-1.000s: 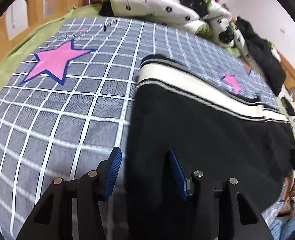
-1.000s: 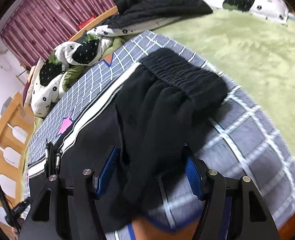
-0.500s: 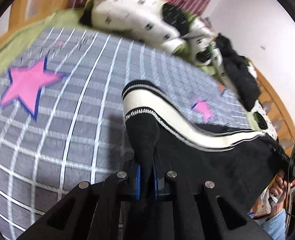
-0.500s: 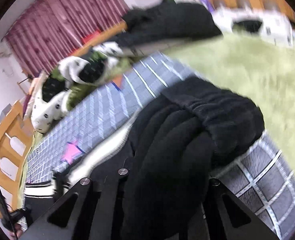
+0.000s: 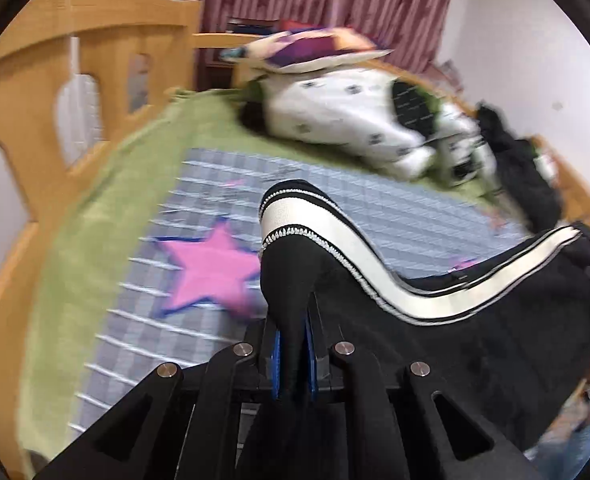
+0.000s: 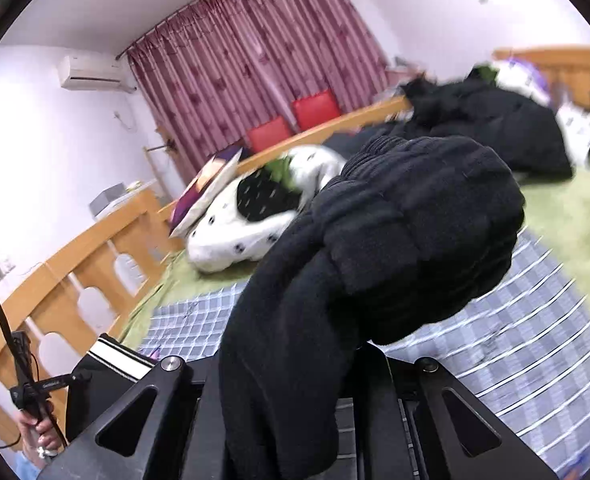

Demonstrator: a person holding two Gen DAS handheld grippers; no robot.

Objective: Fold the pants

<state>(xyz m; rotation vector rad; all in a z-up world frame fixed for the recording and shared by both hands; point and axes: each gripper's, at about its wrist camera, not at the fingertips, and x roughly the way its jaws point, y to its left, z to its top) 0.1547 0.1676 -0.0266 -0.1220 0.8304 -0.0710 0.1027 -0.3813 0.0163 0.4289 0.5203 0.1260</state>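
1. My left gripper [image 5: 293, 360] is clamped on the hem end of the black pants [image 5: 475, 344]; blue pads [image 5: 275, 364] are pressed tight on the fabric, bottom centre of the left wrist view.
2. The pinched cuff stands up from the jaws. Its white side stripe [image 5: 359, 256] arcs from frame centre down and off to the right edge.
3. The rest of that leg sags across the right half of the frame, lifted off the grey checked blanket [image 5: 199, 296].
4. The pink star [image 5: 211, 268] on the blanket sits left of centre, just beside the raised cuff.
5. My right gripper [image 6: 287, 364] has the ribbed waistband [image 6: 427, 236] bunched over it. The fabric covers the fingertips, but it is pinched between the finger bodies, so it reads as gripping the pants.
6. In the right wrist view the waistband bundle fills the centre and hangs down through the jaws at the bottom. The striped cuff [image 6: 115, 356] shows at lower left, beside my left hand [image 6: 39, 432].
7. White spotted duvet [image 5: 347, 120] at upper centre of the left view; green bedspread [image 5: 95, 224] down the left side.
8. Wooden bed rail [image 6: 75, 264] runs along the left of the right view. Maroon curtains [image 6: 255, 60] at top centre, dark clothes pile [image 6: 495, 128] upper right.
9. Both views have motion blur.
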